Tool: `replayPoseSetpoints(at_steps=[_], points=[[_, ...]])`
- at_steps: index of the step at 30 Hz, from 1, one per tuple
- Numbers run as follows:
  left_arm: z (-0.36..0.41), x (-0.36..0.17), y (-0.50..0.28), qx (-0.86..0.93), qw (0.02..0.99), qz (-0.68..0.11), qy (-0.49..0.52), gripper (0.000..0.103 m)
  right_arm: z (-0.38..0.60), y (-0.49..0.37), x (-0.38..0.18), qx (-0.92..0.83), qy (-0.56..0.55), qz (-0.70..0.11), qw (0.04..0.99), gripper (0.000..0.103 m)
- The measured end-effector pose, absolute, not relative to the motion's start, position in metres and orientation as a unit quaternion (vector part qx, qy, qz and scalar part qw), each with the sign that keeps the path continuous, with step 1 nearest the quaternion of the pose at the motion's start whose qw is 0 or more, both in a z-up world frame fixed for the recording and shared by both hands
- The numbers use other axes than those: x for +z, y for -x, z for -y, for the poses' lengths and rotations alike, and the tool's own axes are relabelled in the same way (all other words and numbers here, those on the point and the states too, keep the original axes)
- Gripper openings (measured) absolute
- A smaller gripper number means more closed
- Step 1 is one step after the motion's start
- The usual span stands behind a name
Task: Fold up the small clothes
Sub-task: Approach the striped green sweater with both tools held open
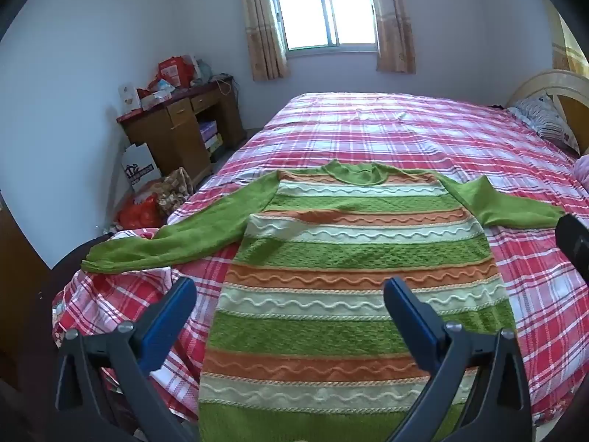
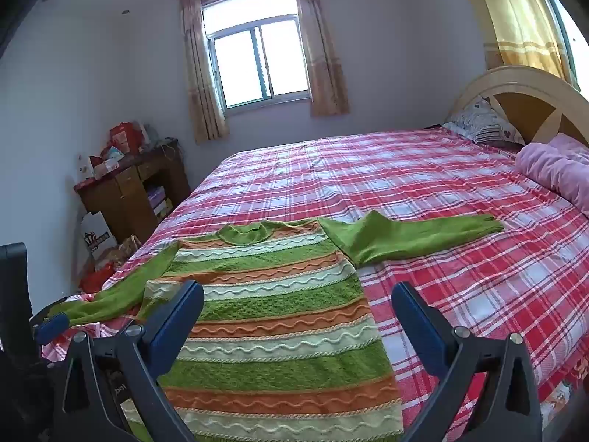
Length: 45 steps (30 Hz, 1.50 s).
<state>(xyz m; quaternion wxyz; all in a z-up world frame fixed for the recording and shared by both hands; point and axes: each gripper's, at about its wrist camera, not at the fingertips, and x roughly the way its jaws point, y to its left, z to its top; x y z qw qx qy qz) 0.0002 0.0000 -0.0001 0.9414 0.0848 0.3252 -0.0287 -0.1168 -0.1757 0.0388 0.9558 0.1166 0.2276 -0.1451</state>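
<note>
Here both tools, left tool (image 1: 289, 294) and right tool (image 2: 298, 300), gape over the striped sweater (image 1: 353, 287)

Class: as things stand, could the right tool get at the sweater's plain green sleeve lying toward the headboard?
Probably yes: the right tool is open, and the plain green sleeve lies flat and uncovered on the plaid bedspread.

The striped sweater (image 1: 353, 294) runs off the bottom edge of both views, so we cannot see its hem. In the left wrist view its sleeve (image 1: 515, 210) at right slips behind a dark object at the frame's edge, cuff hidden. The clutter on the tabletop (image 1: 176, 101) at left is too small for us to identify. The headboard (image 2: 515, 99) and pink blanket (image 2: 556, 169) are cut off at right.
</note>
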Motion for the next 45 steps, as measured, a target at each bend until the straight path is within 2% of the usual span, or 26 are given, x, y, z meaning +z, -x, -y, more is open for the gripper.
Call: replayPoseSetpoints(at_steps=[45], points=[[0.001,-0.003,0.003,-0.063,0.941,-0.33,-0.051,0.103,0.177,0.112,0.028,-0.158,-0.108,-0.262,0.946,0.102]])
